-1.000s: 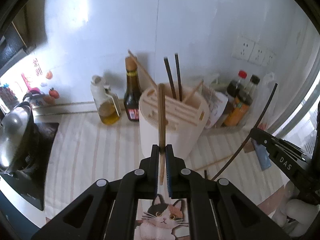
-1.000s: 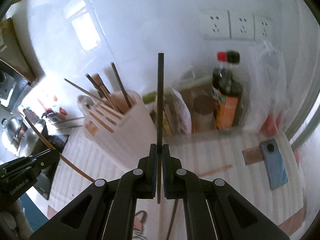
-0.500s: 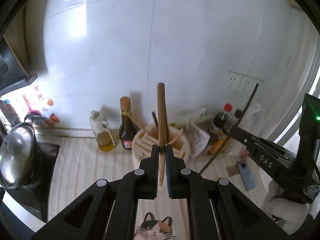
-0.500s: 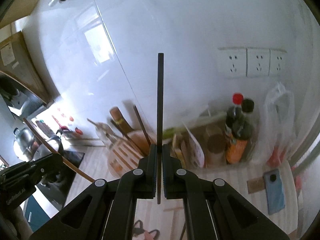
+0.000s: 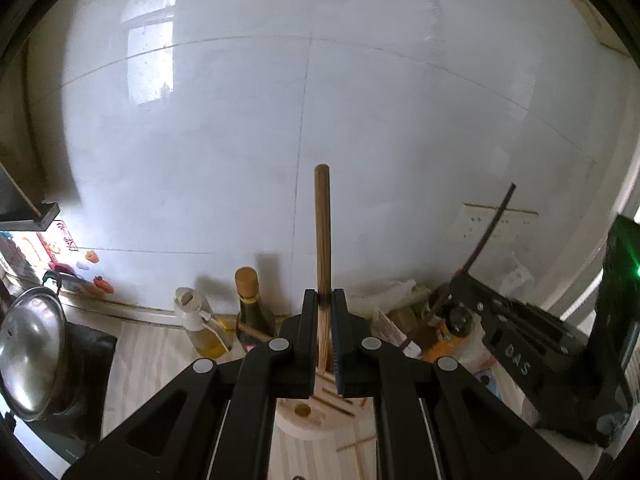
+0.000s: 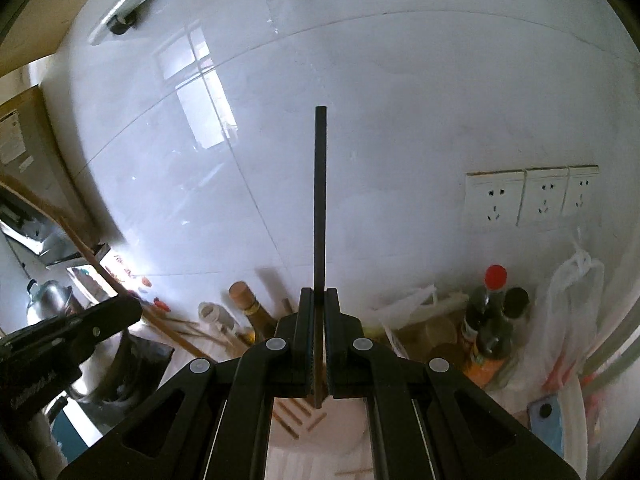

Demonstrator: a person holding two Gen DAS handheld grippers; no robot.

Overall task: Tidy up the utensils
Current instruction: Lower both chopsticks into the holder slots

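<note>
1. Wooden chopstick (image 5: 322,236) stands upright in the left tongs (image 5: 324,300), jaws clamped shut on its lower part, its round tip against the white tiled wall (image 5: 240,140).
2. Right tongs (image 6: 319,300) are closed on a black chopstick (image 6: 320,200), also upright.
3. Below the left tongs sits the pale slotted utensil holder (image 5: 320,416) on the striped worktop (image 5: 136,356).
4. Behind it stand an oil bottle (image 5: 202,326) and a dark sauce bottle (image 5: 250,304).
5. Loose chopsticks (image 5: 354,445) lie on the worktop beside the holder.
6. Three wall sockets (image 6: 532,196) show at right.
</note>
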